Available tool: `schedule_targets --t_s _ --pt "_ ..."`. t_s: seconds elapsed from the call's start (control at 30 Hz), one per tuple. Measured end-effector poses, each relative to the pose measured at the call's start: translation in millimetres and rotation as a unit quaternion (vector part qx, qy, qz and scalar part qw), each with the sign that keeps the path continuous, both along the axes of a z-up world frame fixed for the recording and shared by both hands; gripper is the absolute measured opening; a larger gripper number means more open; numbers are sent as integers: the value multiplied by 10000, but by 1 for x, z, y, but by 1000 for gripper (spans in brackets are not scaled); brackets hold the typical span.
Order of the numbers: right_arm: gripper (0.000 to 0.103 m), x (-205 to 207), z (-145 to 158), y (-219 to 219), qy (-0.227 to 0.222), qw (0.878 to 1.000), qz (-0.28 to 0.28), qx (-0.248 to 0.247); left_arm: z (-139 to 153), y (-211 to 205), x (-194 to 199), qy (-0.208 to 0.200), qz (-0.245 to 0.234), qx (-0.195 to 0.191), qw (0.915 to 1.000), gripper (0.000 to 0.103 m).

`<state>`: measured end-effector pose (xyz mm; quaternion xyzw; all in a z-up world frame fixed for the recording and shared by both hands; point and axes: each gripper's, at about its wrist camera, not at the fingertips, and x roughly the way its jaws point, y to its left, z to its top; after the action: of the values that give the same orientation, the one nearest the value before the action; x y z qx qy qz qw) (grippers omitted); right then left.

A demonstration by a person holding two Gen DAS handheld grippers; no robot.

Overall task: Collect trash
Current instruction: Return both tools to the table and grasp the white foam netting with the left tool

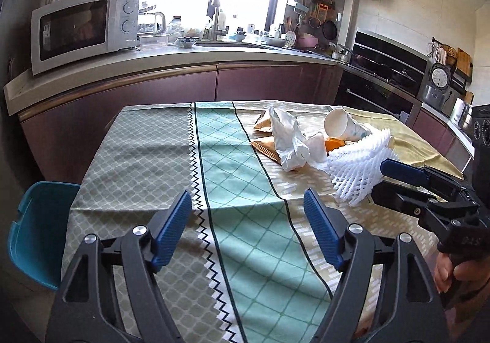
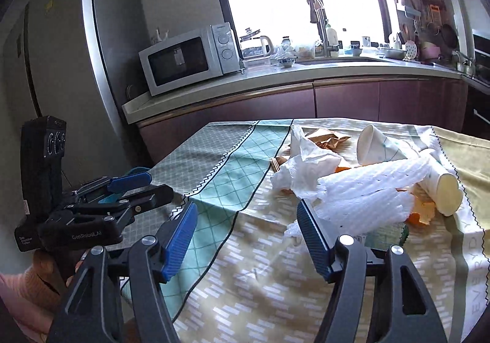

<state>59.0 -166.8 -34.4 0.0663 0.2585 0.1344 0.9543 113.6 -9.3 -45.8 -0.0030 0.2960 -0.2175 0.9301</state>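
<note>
A: Where is the trash?

B: Heaped on the far right part of the tablecloth (image 1: 147, 141): a crumpled white tissue (image 1: 288, 141), a tipped paper cup (image 1: 343, 127) with its mouth facing us, white foam netting (image 1: 358, 171) nearest, and brown wrappers (image 1: 265, 148) half buried under the tissue.

A: Anything orange?

B: Scraps, likely peel (image 2: 421, 214), at the right edge of the pile under a second tipped cup (image 2: 444, 193). Mostly covered, so I cannot be sure.

A: The claws?

B: The left gripper (image 1: 248, 226) stands wide over bare cloth, nothing between its blue pads. The right gripper (image 2: 246, 236) is wide too, its right pad just beside the netting; whether it touches, I cannot tell.

A: And the hands?

B: Barely seen. In the left wrist view, a hand (image 1: 450, 269) is cut off by the right edge. A blue bin (image 1: 36, 229) peeks from behind the table's left corner, mostly hidden.
</note>
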Motion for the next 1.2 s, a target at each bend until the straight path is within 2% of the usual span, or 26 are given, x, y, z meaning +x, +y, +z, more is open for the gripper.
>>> schedule_targets --t_s 0.13,0.27,0.6,0.9,1.03,1.2 --pt "69 -10 1 -2 -233 9995 -202 -92 2 -10 -4 -143 179 105 9997 82" --pt "72 -16 1 -14 -301 9987 -409 -58 4 -18 -10 -204 73 110 9997 87" --pt "72 -7 2 -76 -108 9941 -1071 147 -9 -79 -8 -89 -825 268 9962 87" --pt "72 29 4 -115 249 9914 -1130 616 -20 -136 -1 -190 -1324 644 9889 84" --pt "72 43 -1 -121 443 9895 -1071 865 -26 -151 5 -162 -1437 829 9860 76" --pt "72 55 -8 -124 633 9863 -1040 1117 -34 -162 14 97 -1572 930 9831 50"
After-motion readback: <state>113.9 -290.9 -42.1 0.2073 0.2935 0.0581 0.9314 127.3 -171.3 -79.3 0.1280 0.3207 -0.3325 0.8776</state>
